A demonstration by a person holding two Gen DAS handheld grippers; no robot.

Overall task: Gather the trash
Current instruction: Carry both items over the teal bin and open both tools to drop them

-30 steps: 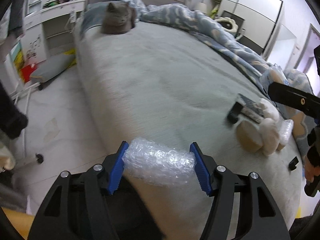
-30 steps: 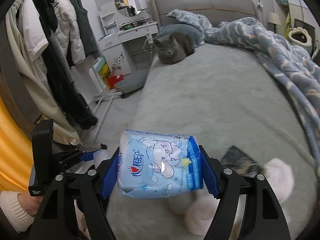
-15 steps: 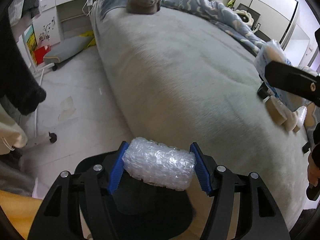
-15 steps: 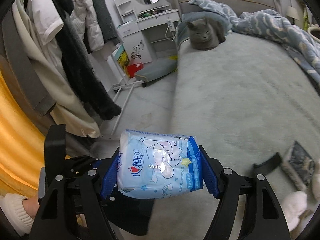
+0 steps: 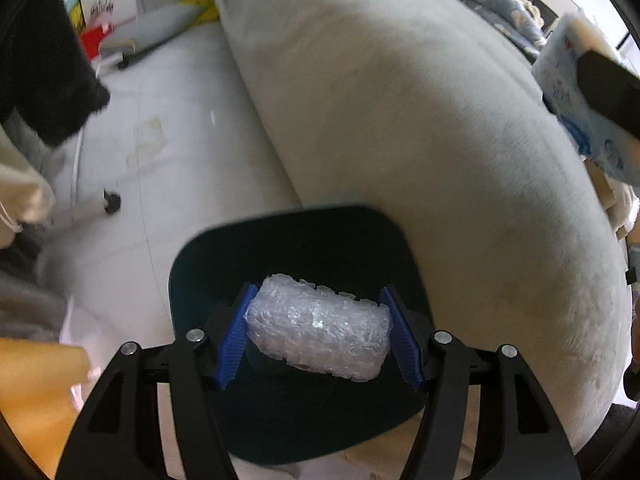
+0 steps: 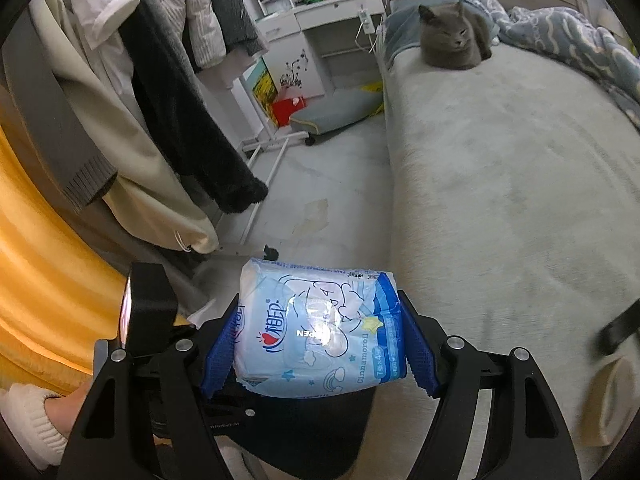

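My left gripper (image 5: 318, 330) is shut on a roll of clear bubble wrap (image 5: 316, 326), its blue pads pressed on both ends. It hangs over the dark mouth of a black bin (image 5: 296, 248) standing on the floor beside the bed. My right gripper (image 6: 316, 338) is shut on a blue and white tissue pack (image 6: 320, 328) with a cartoon print. Under it shows part of the black bin (image 6: 320, 436). In the left wrist view the tissue pack (image 5: 568, 80) appears at the right edge above the bed.
A grey bed (image 6: 512, 184) fills the right, with a grey cat (image 6: 454, 38) lying near its head and a blue blanket (image 6: 568, 36). Coats hang on a rack (image 6: 168, 92) at left. A white dresser (image 6: 320, 32) and a floor cushion (image 6: 336, 110) stand behind.
Both grippers have moved off the bed toward its floor side and tipped downward, still holding their items. The black bin has come into view under the left gripper.
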